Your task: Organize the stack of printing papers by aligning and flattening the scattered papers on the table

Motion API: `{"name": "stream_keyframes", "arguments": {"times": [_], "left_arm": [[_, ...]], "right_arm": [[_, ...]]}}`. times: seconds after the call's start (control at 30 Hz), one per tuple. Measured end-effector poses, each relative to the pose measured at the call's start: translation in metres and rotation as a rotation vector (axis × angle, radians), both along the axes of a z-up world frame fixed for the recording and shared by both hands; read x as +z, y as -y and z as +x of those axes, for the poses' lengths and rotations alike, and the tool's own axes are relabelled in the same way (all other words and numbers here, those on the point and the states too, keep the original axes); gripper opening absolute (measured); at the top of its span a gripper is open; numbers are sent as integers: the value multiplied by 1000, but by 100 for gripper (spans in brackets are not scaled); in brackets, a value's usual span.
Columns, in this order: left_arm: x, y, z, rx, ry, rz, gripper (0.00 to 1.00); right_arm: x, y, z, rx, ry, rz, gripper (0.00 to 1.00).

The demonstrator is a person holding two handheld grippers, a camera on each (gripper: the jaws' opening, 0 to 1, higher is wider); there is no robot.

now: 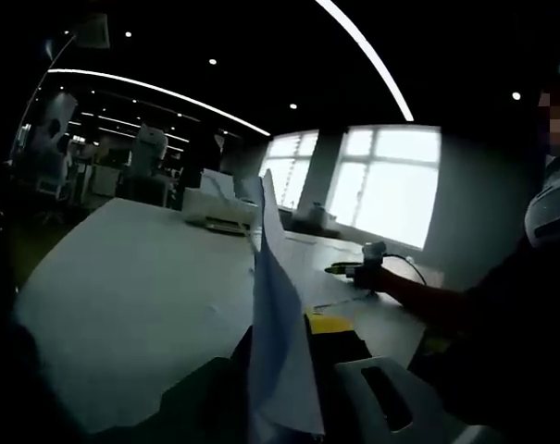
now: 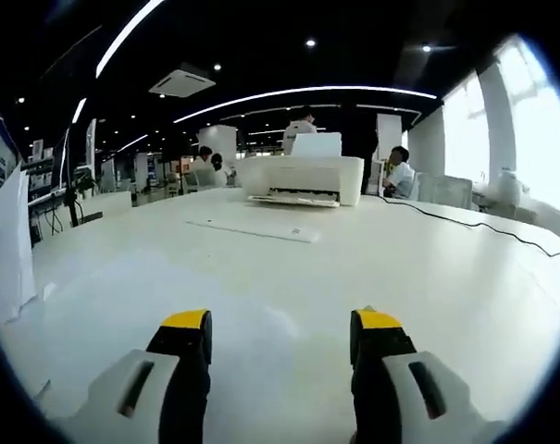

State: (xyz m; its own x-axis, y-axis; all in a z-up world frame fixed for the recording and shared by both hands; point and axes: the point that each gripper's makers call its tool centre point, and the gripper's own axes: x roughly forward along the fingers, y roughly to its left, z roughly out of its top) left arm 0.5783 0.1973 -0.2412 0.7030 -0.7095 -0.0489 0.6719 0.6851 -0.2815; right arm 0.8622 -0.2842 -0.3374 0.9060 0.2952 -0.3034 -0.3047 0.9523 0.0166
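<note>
In the left gripper view, the left gripper grasps a sheaf of printing papers on edge between its fingers, raised above the white desk. In the right gripper view, the right gripper fingers stand released over the desk; a printer and a flat sheet lie ahead.

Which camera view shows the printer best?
The right gripper view: the white printer sits near the centre on the table, well lit, front facing the camera. In the left gripper view the printer is dim, off to one side, and partly behind the held papers.
</note>
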Motion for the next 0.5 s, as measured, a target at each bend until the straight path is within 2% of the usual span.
{"name": "stream_keyframes", "arguments": {"times": [0.33, 0.5], "left_arm": [[-2, 3, 4, -10, -7, 3, 7], [-2, 5, -1, -17, -4, 3, 6]], "right_arm": [[-6, -1, 5, 15, -17, -3, 64], [-9, -4, 5, 27, -20, -22, 66]]}}
